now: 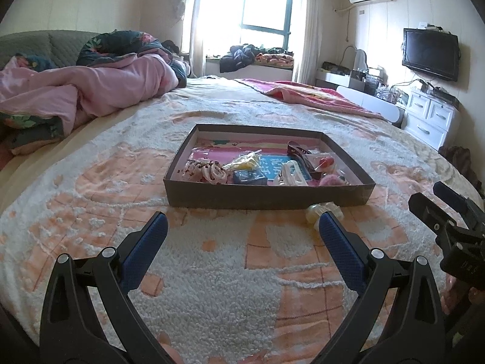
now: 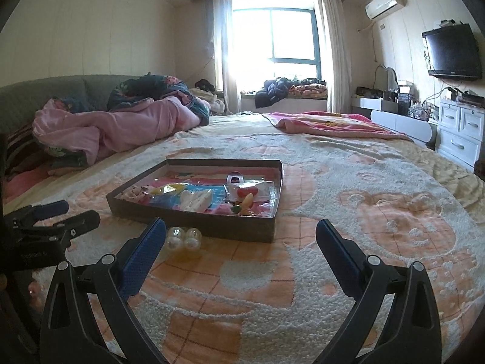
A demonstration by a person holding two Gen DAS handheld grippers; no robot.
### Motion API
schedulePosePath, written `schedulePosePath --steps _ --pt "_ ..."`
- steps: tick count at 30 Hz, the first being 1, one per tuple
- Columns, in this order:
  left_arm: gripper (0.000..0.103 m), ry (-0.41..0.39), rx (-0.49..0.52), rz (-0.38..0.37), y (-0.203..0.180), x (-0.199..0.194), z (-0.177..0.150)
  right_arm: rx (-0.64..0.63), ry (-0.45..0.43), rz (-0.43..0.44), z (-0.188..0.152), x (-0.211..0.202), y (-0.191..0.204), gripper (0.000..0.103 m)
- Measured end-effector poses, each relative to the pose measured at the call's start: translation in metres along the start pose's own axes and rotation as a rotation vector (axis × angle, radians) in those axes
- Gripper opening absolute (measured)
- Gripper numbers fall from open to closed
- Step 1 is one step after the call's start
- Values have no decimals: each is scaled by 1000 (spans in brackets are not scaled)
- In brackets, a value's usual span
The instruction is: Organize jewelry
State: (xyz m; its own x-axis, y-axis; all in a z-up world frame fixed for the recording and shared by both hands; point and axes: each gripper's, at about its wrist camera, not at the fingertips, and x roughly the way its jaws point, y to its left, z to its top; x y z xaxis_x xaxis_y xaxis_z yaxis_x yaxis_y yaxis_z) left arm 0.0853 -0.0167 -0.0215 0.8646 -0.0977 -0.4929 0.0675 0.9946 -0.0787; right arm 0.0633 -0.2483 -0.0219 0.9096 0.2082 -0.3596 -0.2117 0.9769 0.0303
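Note:
A shallow dark cardboard box (image 1: pixel 266 197) (image 2: pixel 194 226) lies on the bed, holding several hair clips, scrunchies and small packets. A pale yellow accessory with clear beads (image 1: pixel 318 210) (image 2: pixel 184 238) rests on the blanket just outside the box's near wall. My left gripper (image 1: pixel 242 227) hovers open above the blanket in front of the box, its right finger beside the beaded piece. My right gripper (image 2: pixel 241 233) is open too, near the box's right corner, with nothing between its fingers. Each gripper shows at the edge of the other's view, the right gripper (image 1: pixel 436 203) and the left gripper (image 2: pixel 75 212).
The fluffy white-and-orange blanket (image 2: pixel 363 212) covers the bed. A pink quilt heap (image 1: pixel 91 88) lies far left, a red blanket (image 1: pixel 318 97) at the far right. White drawers (image 2: pixel 460 130) and a wall TV (image 2: pixel 451 51) stand right of the bed.

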Motion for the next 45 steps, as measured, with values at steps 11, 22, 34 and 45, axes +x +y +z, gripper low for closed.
schedulePosePath --steps 11,22,34,45 --pt "92 -3 -8 -1 2 0 1 3 -1 -1 0 -1 0 96" --pt "92 -14 -8 -7 2 -2 4 4 -7 -4 1 -1 -1 96" --pt "92 -15 -11 -10 3 -2 4 3 -8 -1 2 -1 0 96" --pt "92 -21 -9 -12 3 -2 4 3 -10 1 2 -1 0 96"
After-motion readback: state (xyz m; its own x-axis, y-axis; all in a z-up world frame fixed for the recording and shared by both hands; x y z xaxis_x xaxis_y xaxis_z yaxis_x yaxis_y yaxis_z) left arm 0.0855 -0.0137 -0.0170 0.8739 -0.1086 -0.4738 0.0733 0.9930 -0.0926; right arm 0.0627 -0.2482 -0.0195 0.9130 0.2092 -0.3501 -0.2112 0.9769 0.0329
